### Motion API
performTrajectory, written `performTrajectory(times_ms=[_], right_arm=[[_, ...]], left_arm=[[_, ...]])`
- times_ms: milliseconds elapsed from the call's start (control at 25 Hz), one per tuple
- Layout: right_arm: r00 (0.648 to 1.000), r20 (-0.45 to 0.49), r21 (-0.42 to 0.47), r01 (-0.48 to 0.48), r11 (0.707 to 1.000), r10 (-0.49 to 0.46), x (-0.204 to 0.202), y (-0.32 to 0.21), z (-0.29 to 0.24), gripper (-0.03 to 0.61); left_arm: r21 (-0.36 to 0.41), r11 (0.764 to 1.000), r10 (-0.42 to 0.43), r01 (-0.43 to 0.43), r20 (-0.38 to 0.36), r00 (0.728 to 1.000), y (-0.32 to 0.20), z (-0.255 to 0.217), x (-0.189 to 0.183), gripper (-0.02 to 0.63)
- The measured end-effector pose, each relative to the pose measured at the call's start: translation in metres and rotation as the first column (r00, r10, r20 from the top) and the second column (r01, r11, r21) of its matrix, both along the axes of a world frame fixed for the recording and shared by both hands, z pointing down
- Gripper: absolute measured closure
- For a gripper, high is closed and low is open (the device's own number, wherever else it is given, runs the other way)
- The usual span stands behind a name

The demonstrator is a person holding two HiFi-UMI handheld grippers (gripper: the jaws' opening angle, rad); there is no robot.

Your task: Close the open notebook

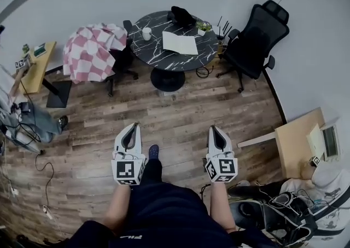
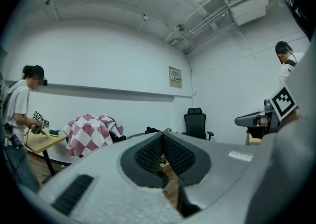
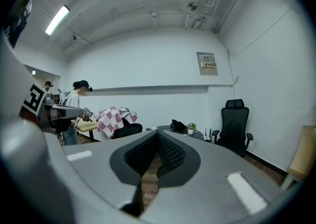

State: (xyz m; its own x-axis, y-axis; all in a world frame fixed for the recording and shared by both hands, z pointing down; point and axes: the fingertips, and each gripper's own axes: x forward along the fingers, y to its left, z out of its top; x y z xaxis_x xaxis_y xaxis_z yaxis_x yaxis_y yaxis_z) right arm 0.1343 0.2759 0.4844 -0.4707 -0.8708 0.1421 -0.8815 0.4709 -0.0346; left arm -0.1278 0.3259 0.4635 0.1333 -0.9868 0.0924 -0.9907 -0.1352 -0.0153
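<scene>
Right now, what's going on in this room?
A person stands on the wooden floor, holding the left claw and the right claw out in front. Both claws are shut and hold nothing. The open notebook lies on the round black table across the room, well beyond either claw. Closing it has not begun.

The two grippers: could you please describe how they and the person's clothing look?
Both the left gripper and right gripper are pale grey tapering shells with black ribbed pads. Each carries a white cube with black square markers. The person wears dark clothing.
</scene>
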Motion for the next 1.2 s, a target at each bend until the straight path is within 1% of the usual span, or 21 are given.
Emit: performTrajectory(times_ms=[160,360,520,800,960,1080,1200], right_arm=[[0.998,-0.057,0.003,-0.010,1.000,0.010,-0.012,-0.037,0.001,0.572],[0.999,-0.036,-0.004,-0.015,1.000,0.015,-0.029,-0.081,-0.006,0.572],[0.999,-0.020,0.009,-0.025,1.000,0.025,-0.049,-0.116,-0.014,0.572],[0.997,-0.013,0.019,-0.077,0.997,0.077,-0.075,-0.167,-0.021,0.572],[0.994,-0.018,0.010,-0.104,0.995,0.104,-0.086,-0.184,-0.021,0.572],[0.992,-0.032,0.005,-0.119,0.993,0.119,-0.092,-0.193,-0.018,0.572],[0.990,-0.040,-0.001,-0.133,0.991,0.133,-0.092,-0.201,-0.015,0.572]], left_arm=[[0.004,1.000,-0.017,0.017,0.014,1.000,-0.029,-0.004,-0.017,0.611],[-0.003,1.000,-0.021,0.021,-0.010,1.000,-0.069,-0.007,-0.041,0.611],[-0.007,1.000,0.007,-0.007,-0.010,1.000,-0.106,-0.009,-0.058,0.611],[0.004,0.997,0.075,-0.075,-0.025,0.997,-0.168,-0.012,-0.081,0.611],[-0.007,0.995,0.102,-0.102,-0.033,0.994,-0.197,-0.007,-0.095,0.611],[-0.011,0.991,0.136,-0.136,-0.018,0.991,-0.214,-0.004,-0.097,0.611],[-0.007,0.990,0.138,-0.138,-0.043,0.990,-0.225,-0.001,-0.100,0.611]])
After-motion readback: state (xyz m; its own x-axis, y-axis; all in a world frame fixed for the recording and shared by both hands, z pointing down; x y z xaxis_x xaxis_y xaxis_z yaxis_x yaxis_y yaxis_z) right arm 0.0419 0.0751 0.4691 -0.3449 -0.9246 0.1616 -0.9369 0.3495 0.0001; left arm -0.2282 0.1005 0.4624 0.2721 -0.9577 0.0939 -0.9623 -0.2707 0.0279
